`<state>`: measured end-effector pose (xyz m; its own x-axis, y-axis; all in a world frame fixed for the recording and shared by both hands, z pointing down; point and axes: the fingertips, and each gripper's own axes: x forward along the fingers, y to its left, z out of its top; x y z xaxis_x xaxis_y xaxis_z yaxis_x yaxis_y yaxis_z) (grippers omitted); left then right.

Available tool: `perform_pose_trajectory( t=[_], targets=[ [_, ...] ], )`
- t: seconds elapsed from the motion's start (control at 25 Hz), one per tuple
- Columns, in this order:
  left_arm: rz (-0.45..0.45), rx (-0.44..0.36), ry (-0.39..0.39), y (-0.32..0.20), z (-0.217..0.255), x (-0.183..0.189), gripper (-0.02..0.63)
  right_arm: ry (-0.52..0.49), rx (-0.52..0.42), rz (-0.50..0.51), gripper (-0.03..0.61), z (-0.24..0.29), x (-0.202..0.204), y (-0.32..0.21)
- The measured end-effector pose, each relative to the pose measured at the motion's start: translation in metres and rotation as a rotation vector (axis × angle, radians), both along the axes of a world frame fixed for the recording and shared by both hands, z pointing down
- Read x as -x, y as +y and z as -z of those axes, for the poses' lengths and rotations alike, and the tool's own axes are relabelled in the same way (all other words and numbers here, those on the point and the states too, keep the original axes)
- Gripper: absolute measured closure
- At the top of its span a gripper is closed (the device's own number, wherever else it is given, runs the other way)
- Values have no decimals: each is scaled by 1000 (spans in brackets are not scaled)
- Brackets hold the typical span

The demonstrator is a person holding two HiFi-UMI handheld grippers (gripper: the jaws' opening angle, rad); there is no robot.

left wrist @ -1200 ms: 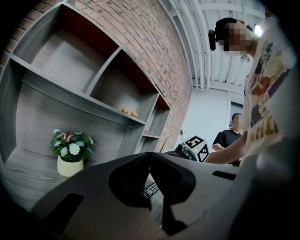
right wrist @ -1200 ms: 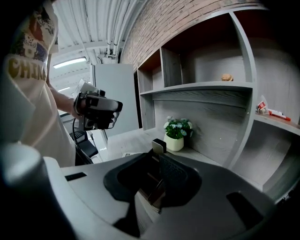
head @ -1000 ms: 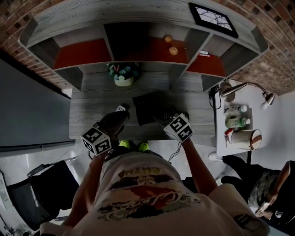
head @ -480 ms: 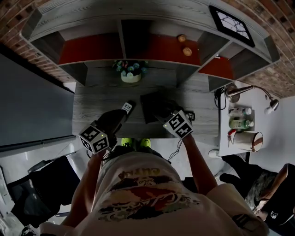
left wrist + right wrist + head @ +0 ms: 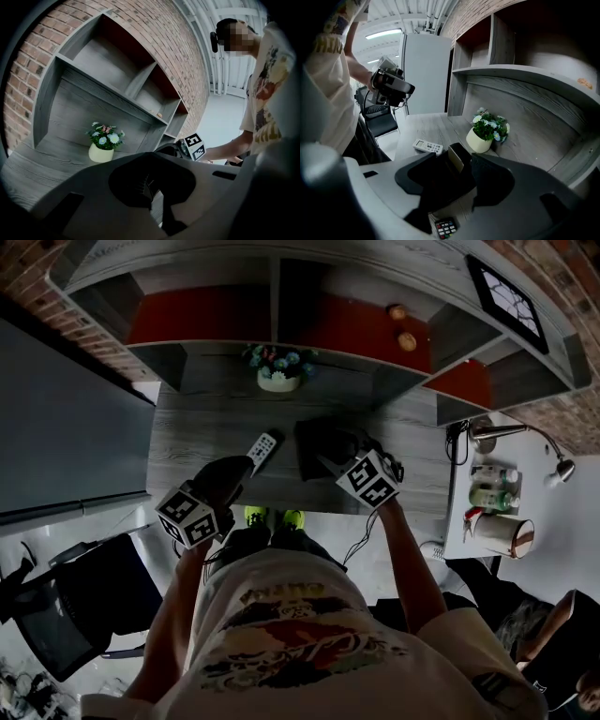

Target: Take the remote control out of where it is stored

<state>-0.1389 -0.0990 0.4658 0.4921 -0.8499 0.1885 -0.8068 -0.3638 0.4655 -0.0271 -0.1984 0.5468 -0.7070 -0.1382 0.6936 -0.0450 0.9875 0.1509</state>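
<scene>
Remote control [image 5: 263, 448]: white, lies out on desk [image 5: 202, 442] beside black case [image 5: 323, 432], removal seemingly complete; right gripper [image 5: 347, 457] jaws, just opening, stand apart about case edge; left gripper [image 5: 240, 470] nearby, jaw state unreadable.

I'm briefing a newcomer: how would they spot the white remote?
On the grey desk below the shelves, look nearer than the cream flowerpot. The remote control lies flat there, left of the black box; it is white with a screen, unlike the dark remote with coloured buttons.
</scene>
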Motion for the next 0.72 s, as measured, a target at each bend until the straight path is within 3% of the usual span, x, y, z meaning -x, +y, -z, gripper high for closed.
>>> perform_pose_trajectory(
  t=[0.72],
  targets=[
    [44,18,24,1,-5,7,614,19,43,31,362,-25,18,-11]
  ],
)
